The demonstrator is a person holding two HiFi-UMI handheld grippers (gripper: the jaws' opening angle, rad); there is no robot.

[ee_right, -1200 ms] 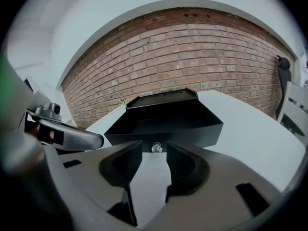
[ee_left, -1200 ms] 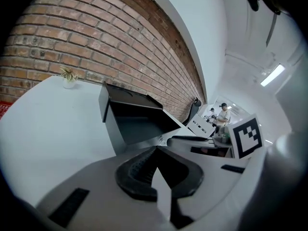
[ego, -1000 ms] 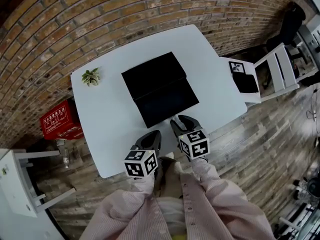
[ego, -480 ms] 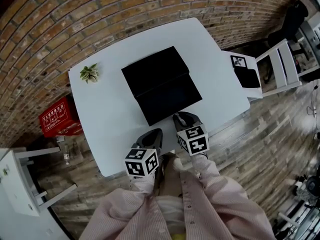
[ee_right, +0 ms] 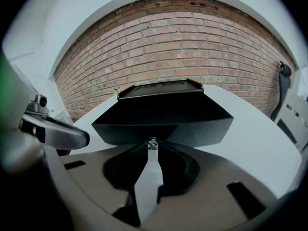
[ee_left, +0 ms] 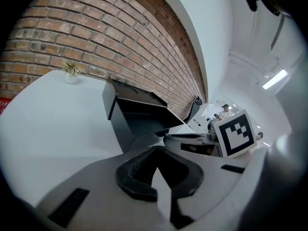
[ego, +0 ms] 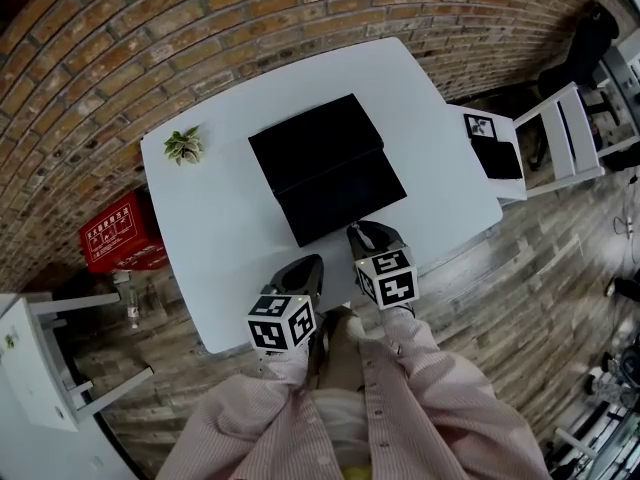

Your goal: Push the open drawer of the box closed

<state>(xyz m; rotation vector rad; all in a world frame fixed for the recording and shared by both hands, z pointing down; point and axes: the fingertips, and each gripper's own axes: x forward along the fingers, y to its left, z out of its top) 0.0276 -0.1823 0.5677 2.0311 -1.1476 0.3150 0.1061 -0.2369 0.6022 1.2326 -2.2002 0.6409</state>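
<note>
1. The black box (ego: 312,140) sits near the middle of the white surface (ego: 215,238), at the centre of the head view. Its drawer (ego: 345,200) stands pulled out toward the lower edge of the frame.
2. The right gripper (ego: 366,234) is at the drawer's front, just below centre. In the right gripper view its fingers are pinched on the small shiny knob (ee_right: 152,142) in the middle of that front.
3. The left gripper (ego: 307,268) hangs near the drawer's lower left corner, apart from it. Its fingers are together with nothing between them.
4. The box looks stiff and thin-walled, and probably light. On this smooth surface it may well slide toward the top of the frame instead of letting the drawer run in.
5. The knob is tiny and glossy, so it probably slips easily and gives little control for pushing.
6. The flat drawer front on either side of the knob seems the better place to press. A push square and central there should keep the drawer from skewing in its slot.
7. If the box creeps, the free left gripper could brace its far end.
</note>
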